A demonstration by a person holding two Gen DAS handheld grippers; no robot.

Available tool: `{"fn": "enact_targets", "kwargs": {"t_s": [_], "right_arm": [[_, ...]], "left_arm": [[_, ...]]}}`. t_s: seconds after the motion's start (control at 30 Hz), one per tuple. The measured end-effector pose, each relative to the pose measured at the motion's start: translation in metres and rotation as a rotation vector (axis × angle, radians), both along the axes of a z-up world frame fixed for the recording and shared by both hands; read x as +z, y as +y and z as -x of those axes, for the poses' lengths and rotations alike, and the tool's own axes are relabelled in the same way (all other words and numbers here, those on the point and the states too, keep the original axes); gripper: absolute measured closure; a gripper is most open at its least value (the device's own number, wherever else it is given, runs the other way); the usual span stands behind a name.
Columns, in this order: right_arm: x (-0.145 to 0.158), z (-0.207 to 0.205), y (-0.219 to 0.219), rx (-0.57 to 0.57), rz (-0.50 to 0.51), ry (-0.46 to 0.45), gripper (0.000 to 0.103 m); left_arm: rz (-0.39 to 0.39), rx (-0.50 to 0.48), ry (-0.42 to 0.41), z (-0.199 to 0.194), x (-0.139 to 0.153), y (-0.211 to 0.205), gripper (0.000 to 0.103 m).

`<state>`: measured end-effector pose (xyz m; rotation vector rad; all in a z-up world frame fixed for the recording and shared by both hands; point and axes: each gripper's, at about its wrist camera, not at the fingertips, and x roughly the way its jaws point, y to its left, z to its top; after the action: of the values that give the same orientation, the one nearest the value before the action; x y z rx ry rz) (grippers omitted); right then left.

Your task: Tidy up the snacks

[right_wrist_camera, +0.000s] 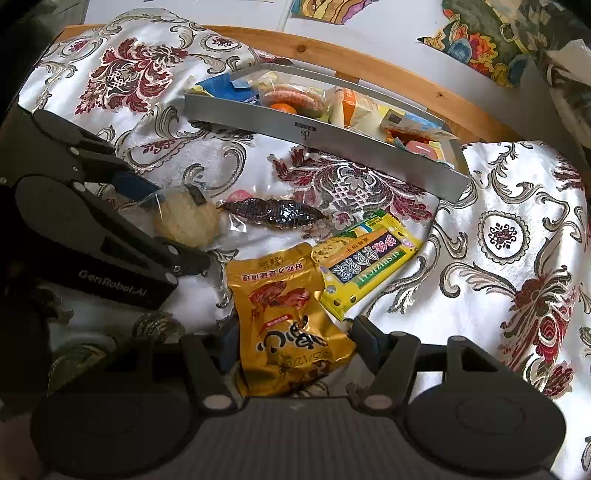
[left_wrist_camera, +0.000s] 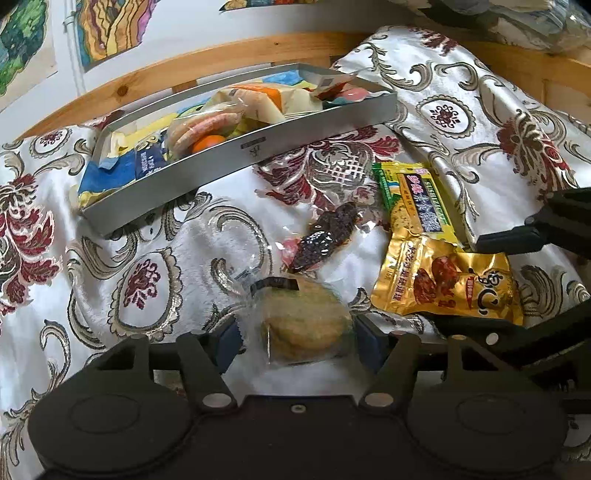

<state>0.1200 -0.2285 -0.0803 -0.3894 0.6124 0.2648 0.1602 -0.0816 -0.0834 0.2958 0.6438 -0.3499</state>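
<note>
My left gripper (left_wrist_camera: 299, 343) is open, its blue pads either side of a round biscuit in clear wrap (left_wrist_camera: 306, 325) that lies on the patterned bedspread. My right gripper (right_wrist_camera: 295, 341) is also open and straddles the lower end of a gold snack pouch (right_wrist_camera: 288, 295). From the right wrist view the left gripper (right_wrist_camera: 162, 221) reaches in from the left around the biscuit (right_wrist_camera: 188, 221). A dark dried snack in clear wrap (left_wrist_camera: 325, 240) and a yellow-green cracker pack (left_wrist_camera: 417, 199) lie between the grippers and a silver tray (left_wrist_camera: 258, 147) that holds several snack packs.
The tray (right_wrist_camera: 306, 133) sits at the back against a wooden bed rail (left_wrist_camera: 221, 62). A pillow (left_wrist_camera: 461, 92) in the same floral fabric rises at the right of the tray. Paintings (left_wrist_camera: 107, 29) hang on the wall behind. Bare bedspread (left_wrist_camera: 129, 277) lies to the left.
</note>
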Motion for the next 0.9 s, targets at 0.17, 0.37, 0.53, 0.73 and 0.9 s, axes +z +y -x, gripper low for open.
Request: {"fn": "enact_targets", "kwargs": {"t_s": [0.17,0.37,0.53,0.73,0.9], "right_arm": [[0.000,0.002,0.002,0.007,0.020,-0.013,0.038],[-0.001,0.007,0.006,0.009,0.045,-0.045,0.038],[-0.001,0.006,0.006,0.010,0.043,-0.046,0.038],[0.001,0.011,0.008,0.015,0.056,-0.077,0.039],[0.001,0.012,0.009,0.022,0.072,-0.097,0.039]], "left_arm": [[0.004,-0.010,0.002,0.001,-0.001,0.000,0.044],[0.050,0.007,0.023,-0.002,0.000,0.005,0.045],[0.050,0.008,0.018,-0.001,0.000,0.004,0.045],[0.063,0.006,0.001,0.001,0.002,0.005,0.051],[0.073,0.005,-0.002,0.002,0.003,0.005,0.051]]}}
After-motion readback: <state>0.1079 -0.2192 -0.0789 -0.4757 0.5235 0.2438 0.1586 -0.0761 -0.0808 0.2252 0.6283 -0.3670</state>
